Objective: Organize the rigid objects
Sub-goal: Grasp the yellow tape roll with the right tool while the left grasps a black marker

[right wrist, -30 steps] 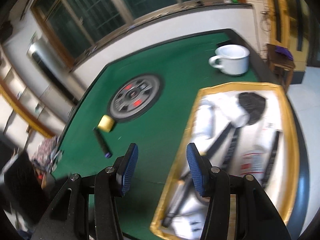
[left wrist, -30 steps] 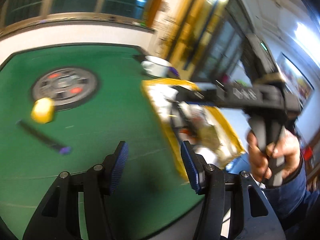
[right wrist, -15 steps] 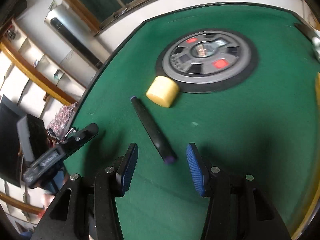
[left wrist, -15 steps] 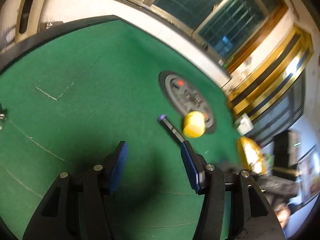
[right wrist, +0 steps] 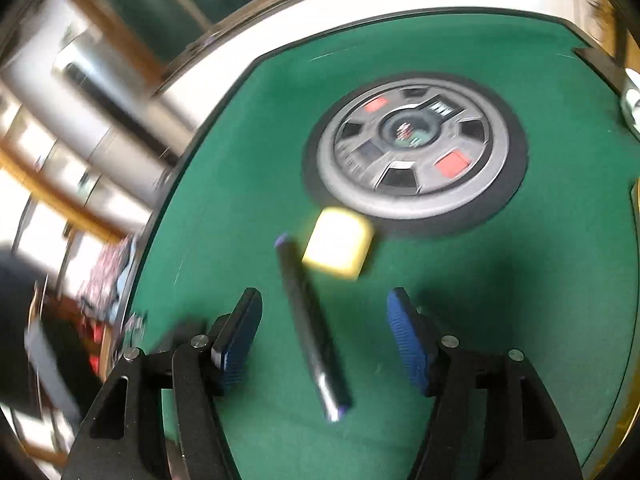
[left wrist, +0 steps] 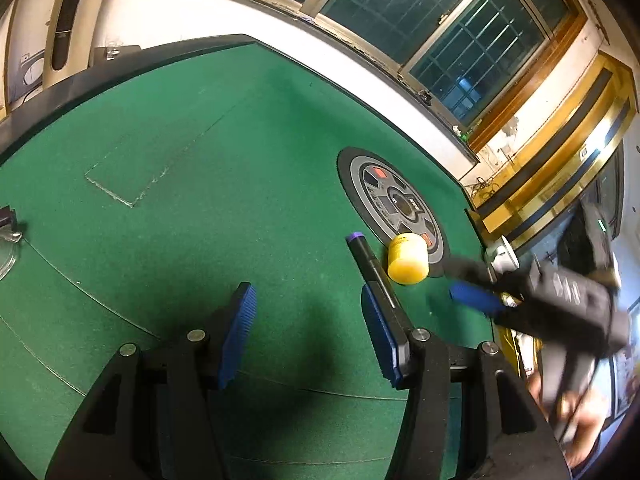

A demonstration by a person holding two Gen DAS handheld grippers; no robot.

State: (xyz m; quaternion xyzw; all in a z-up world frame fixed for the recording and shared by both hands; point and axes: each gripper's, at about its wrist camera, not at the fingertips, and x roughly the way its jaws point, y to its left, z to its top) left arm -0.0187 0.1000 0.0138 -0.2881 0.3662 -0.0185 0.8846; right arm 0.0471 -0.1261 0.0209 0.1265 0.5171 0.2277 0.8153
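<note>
A black pen-like stick with purple ends (right wrist: 310, 328) lies on the green table between the open fingers of my right gripper (right wrist: 324, 340). A small yellow cylinder (right wrist: 339, 245) lies just beyond it. In the left wrist view the stick (left wrist: 370, 266) lies just past my right fingertip and the yellow cylinder (left wrist: 407, 258) sits to its right. My left gripper (left wrist: 306, 330) is open and empty over bare felt. The right gripper (left wrist: 480, 300) shows at the right of that view, blurred, close to the yellow cylinder.
A round grey and black control dial (right wrist: 416, 152) is set in the table's middle, also in the left wrist view (left wrist: 394, 202). A white mug (left wrist: 505, 254) stands at the far right. A yellow tray edge (right wrist: 634, 200) shows right. The table rim (left wrist: 120, 68) curves behind.
My right gripper has swung from the yellow tray to the stick and now straddles it. My left gripper has turned left and settled short of the stick and the yellow cylinder.
</note>
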